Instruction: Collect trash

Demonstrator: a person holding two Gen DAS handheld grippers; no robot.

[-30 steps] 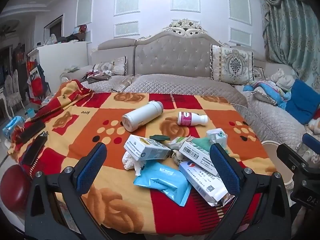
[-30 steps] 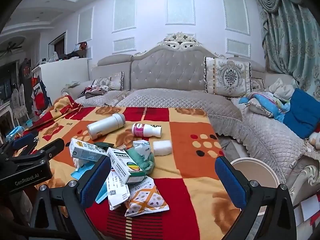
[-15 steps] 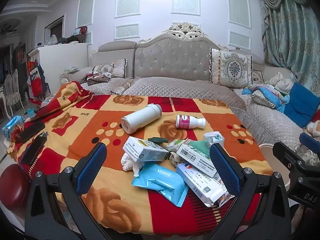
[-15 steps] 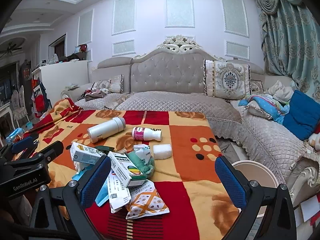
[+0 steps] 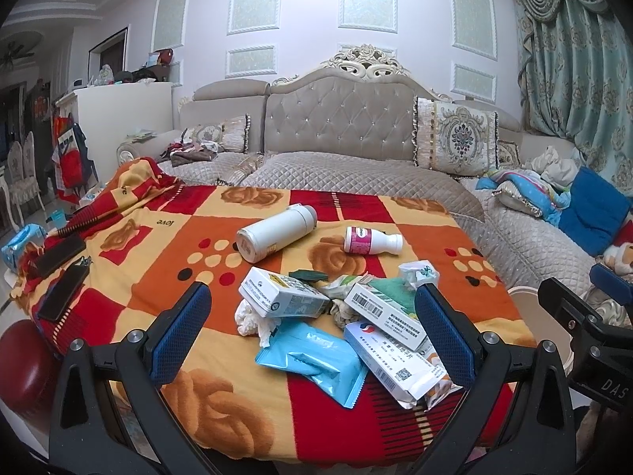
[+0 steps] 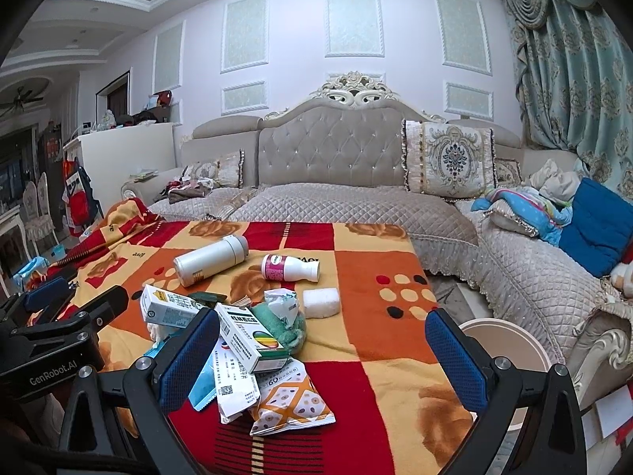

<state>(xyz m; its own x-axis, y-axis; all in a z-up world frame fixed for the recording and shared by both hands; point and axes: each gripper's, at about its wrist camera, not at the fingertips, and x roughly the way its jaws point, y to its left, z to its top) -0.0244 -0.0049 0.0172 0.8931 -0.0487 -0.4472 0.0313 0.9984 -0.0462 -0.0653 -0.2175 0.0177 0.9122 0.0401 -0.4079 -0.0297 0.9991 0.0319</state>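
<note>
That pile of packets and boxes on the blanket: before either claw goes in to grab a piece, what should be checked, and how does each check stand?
1. Left gripper open and holding nothing: ok.
2. Right gripper open and holding nothing: ok.
3. Pile within view of both cameras, with the blue packet and the patterned pouch nearest the front edge: ok.
4. A top piece free to lift: the striped box lies on top of other items: ok.
5. A place for the trash: a round cream bin rim shows beside the blanket; whether it is empty: cannot tell.
6. Grippers apart from each other: ok.
</note>
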